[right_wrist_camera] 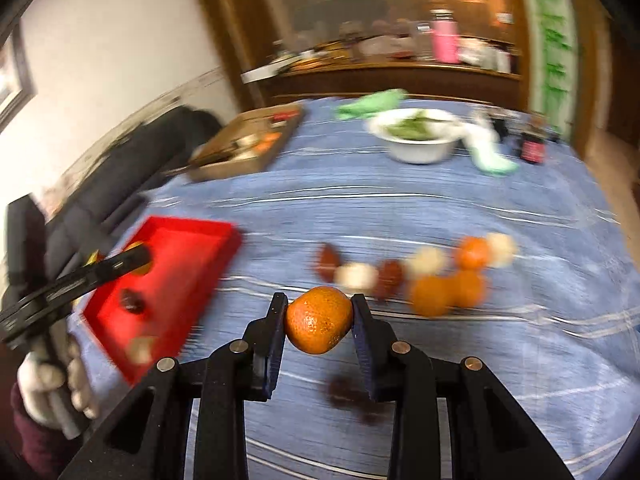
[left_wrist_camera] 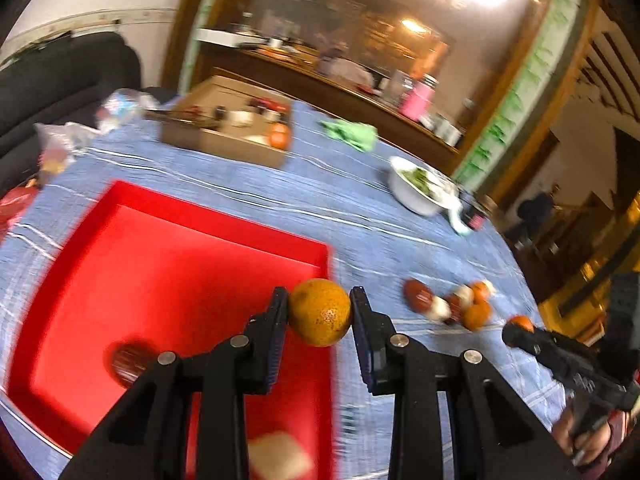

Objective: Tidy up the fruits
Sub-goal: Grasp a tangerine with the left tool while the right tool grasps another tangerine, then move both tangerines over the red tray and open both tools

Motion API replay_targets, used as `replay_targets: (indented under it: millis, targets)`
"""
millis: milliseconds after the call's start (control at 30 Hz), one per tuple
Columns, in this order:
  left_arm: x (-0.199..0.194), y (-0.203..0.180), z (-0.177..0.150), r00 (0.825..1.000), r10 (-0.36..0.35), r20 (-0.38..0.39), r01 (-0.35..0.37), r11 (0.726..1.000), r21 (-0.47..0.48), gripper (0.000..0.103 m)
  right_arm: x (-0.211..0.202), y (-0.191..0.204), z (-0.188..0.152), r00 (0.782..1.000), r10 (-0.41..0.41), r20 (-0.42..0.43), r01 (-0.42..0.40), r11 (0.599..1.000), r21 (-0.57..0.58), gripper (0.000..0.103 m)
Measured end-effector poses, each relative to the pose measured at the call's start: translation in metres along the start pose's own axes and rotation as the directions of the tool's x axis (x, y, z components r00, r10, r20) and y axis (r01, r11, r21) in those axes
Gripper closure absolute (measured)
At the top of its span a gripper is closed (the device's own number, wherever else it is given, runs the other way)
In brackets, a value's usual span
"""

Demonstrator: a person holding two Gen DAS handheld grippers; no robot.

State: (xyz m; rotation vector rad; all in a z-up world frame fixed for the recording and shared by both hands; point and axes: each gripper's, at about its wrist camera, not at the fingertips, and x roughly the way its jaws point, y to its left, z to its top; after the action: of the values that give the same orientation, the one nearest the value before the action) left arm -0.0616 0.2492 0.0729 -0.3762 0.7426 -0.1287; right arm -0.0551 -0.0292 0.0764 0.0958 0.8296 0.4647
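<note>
In the left wrist view, the left gripper [left_wrist_camera: 319, 312] clamps a yellowish orange [left_wrist_camera: 320, 312] over the red tray's [left_wrist_camera: 224, 232] edge, likely for release; loose fruits [left_wrist_camera: 452, 300] lie at three o'clock. In the right wrist view, the right gripper [right_wrist_camera: 319, 320] pinches a tangerine [right_wrist_camera: 319, 319] above the blue cloth [right_wrist_camera: 400, 208], the tray at nine o'clock, presumably its destination.

I am finding no legible text, label, brand or number anywhere in either view. Green marks are running down a pale strip [left_wrist_camera: 516, 96] beside the wooden doorway, and a small dark bottle [right_wrist_camera: 531, 148] on the worktop is showing a reddish label, but motion blur is leaving both unreadable.
</note>
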Motion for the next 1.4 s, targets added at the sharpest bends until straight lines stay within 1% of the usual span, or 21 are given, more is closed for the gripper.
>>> replay_targets:
  millis: [100,167,300,333,467,633,733,800,867,933,1067,1133,1200,1233,1300,1400]
  targets:
    - [0.004,0.029,0.013,1.000,0.017,-0.009,-0.018,0.999,-0.048,0.073,0.025,0.041,0.006,0.996,0.075,-0.042,-0.077,0.996,-0.038,0.068]
    - [0.007,0.047,0.019,0.999,0.025,-0.022,-0.027,0.996,-0.080,0.073,0.041,0.066,0.008,0.992,0.102,-0.068,-0.107,0.992,-0.069,0.068]
    - [0.017,0.069,0.021,0.999,0.034,-0.041,-0.039,0.993,-0.113,0.073,0.075,0.110,0.010,0.982,0.134,-0.135,-0.152,0.979,-0.135,0.068]
    - [0.019,0.072,0.021,0.998,0.033,-0.046,-0.038,0.992,-0.120,0.073,0.087,0.124,0.010,0.979,0.130,-0.155,-0.154,0.975,-0.160,0.068]
    - [0.030,0.085,0.019,0.997,0.032,-0.075,-0.043,0.988,-0.147,0.073,0.117,0.152,0.006,0.974,0.099,-0.202,-0.144,0.965,-0.220,0.068]
    - [0.036,0.094,0.018,0.996,0.018,-0.082,-0.033,0.984,-0.173,0.073,0.144,0.166,0.001,0.965,0.084,-0.247,-0.144,0.961,-0.236,0.068]
    - [0.036,0.097,0.018,0.996,0.019,-0.084,-0.034,0.982,-0.185,0.072,0.151,0.170,0.000,0.965,0.079,-0.251,-0.141,0.960,-0.241,0.067]
    - [0.032,0.098,0.018,0.997,0.021,-0.077,-0.036,0.980,-0.194,0.058,0.153,0.172,0.003,0.970,0.063,-0.236,-0.123,0.960,-0.250,0.065]
    - [0.025,0.097,0.019,0.998,0.022,-0.064,-0.034,0.979,-0.203,0.050,0.152,0.172,0.005,0.969,0.071,-0.235,-0.130,0.960,-0.246,0.054]
    - [0.018,0.094,0.020,0.999,0.025,-0.045,-0.033,0.979,-0.199,0.047,0.143,0.169,0.008,0.974,0.087,-0.211,-0.136,0.962,-0.235,0.048]
    - [0.000,0.083,0.021,1.000,0.015,-0.009,-0.016,0.978,-0.207,0.042,0.120,0.158,0.014,0.982,0.094,-0.162,-0.128,0.967,-0.219,0.048]
    - [-0.012,0.073,0.020,1.000,-0.003,0.012,0.005,0.978,-0.209,0.040,0.106,0.147,0.016,0.986,0.098,-0.138,-0.124,0.972,-0.199,0.047]
    - [-0.022,0.063,0.019,0.999,-0.026,0.032,0.032,0.978,-0.206,0.033,0.092,0.133,0.016,0.990,0.088,-0.111,-0.107,0.978,-0.180,0.047]
    - [-0.027,0.056,0.018,0.998,-0.039,0.044,0.047,0.979,-0.201,0.032,0.083,0.123,0.015,0.992,0.078,-0.095,-0.093,0.981,-0.170,0.047]
    - [-0.033,0.041,0.016,0.996,-0.066,0.054,0.075,0.980,-0.185,0.029,0.067,0.100,0.015,0.997,0.049,-0.067,-0.059,0.987,-0.149,0.046]
    - [-0.034,0.018,0.011,0.994,-0.103,0.047,0.109,0.981,-0.162,0.028,0.041,0.057,0.010,0.999,-0.009,-0.031,0.006,0.995,-0.096,0.040]
